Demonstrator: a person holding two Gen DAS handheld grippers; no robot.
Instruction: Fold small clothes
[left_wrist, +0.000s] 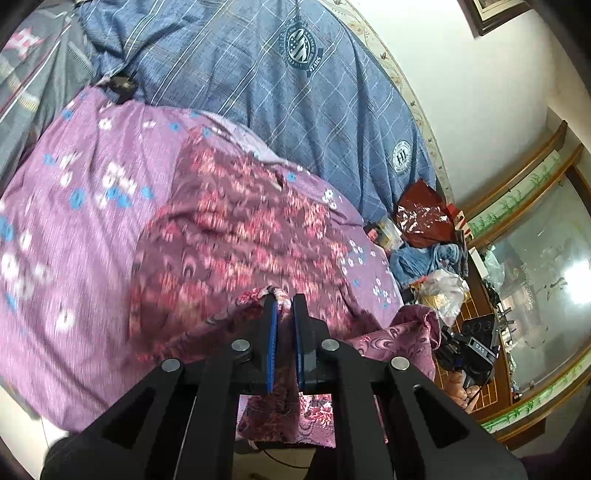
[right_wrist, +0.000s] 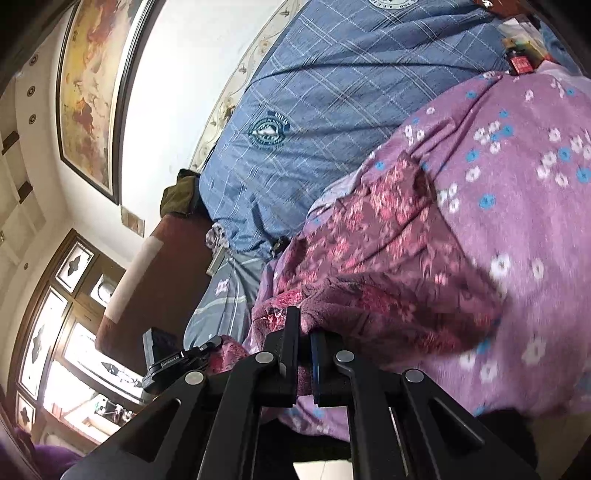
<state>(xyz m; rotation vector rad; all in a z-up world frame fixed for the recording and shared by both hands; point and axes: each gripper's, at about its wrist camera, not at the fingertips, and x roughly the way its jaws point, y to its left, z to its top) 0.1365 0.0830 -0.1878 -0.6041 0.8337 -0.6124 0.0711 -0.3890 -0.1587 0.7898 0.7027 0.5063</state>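
Both the left gripper and right gripper pinch the maroon cloth tight; I'd keep the edge taut and level; lay it flat on the bed.

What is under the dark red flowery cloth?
Under the dark red flowery cloth lies a purple blanket with white and blue flowers, showing all around it. The part of the blanket right beneath the cloth is covered, so anything there is hidden.

purple bedspread bare leftward, clutter right
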